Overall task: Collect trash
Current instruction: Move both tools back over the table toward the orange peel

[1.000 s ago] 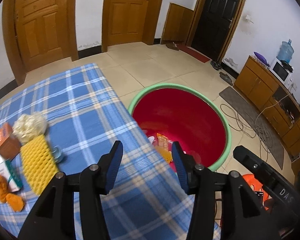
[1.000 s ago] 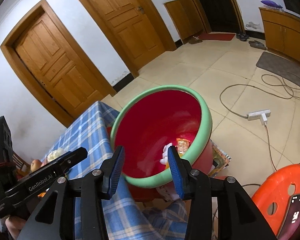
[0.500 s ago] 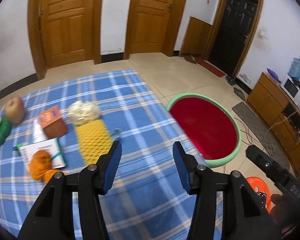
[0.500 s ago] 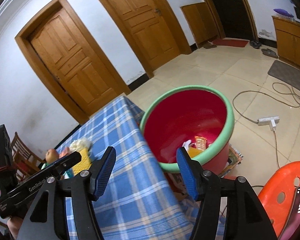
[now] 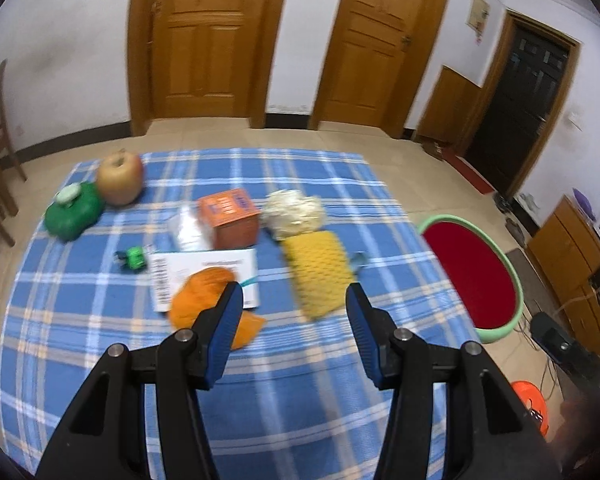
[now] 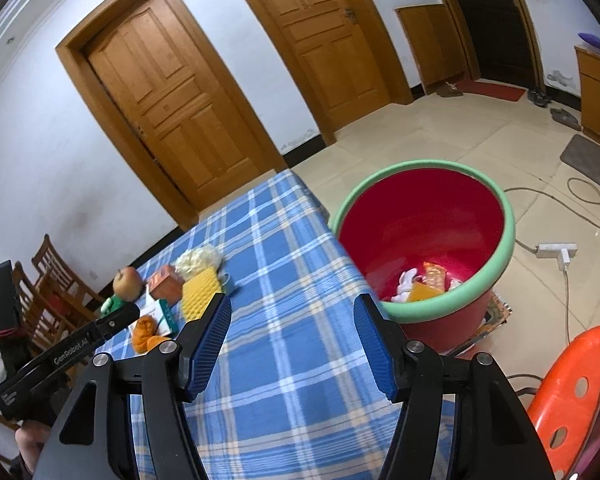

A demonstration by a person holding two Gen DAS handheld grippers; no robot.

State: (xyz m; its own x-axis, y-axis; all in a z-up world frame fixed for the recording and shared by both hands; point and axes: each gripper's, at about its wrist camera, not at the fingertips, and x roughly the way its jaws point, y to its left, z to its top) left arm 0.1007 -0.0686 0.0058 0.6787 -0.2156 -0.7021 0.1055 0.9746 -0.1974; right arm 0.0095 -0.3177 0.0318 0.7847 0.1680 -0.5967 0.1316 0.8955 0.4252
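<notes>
Remaining on the table (image 5: 100,360): orange peel (image 5: 204,304), yellow sponge (image 5: 320,268), white wad (image 5: 294,210), orange box (image 5: 228,216), leaflet (image 5: 204,268). Red tub (image 6: 424,216) on the floor beside the table holds a few wrappers. Left claw (image 5: 294,312) and right claw (image 6: 290,316) spread, empty.
</notes>
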